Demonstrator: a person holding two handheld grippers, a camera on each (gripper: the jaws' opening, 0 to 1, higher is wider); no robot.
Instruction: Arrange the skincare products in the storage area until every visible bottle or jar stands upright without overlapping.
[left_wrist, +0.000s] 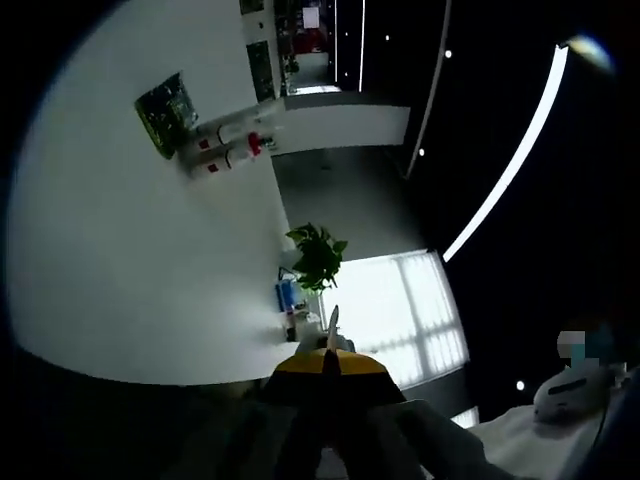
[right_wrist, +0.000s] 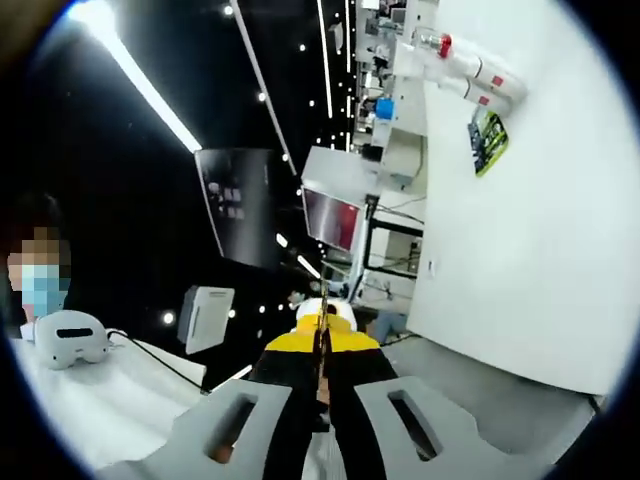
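lying far off on the white table (left_wrist: 130, 270): two white bottles (left_wrist: 228, 145) with red caps, on their sides, side by side and touching or nearly so, just beside one flat green-and-black packet (left_wrist: 168, 113); seen again in the right gripper view as white bottles (right_wrist: 470, 70) beside green packet (right_wrist: 488, 140) on the same white surface (right_wrist: 520, 250). counted: bottles, two, none upright; green packet, one; potted plant (left_wrist: 318, 255), one, at the table edge; small blue-topped item (left_wrist: 288, 295) next to the plant, one, too small to identify. left gripper (left_wrist: 332, 352): jaws pressed together, nothing between them, well apart from the bottles. right gripper (right_wrist: 322, 340): jaws likewise closed tight, holding nothing, pointed away from the table toward the dim room. task judged barely begun, both bottles needing to be stood up and separated. risks from here: reaching with jaws closed and nudging a round bottle, sending it rolling toward the table edge or onto its neighbour; gripping one bottle and dragging the touching one along; clamping near the cap and letting the body swing and topple on release; setting a bottle down on the packet, leaving it tilted or overlapping.
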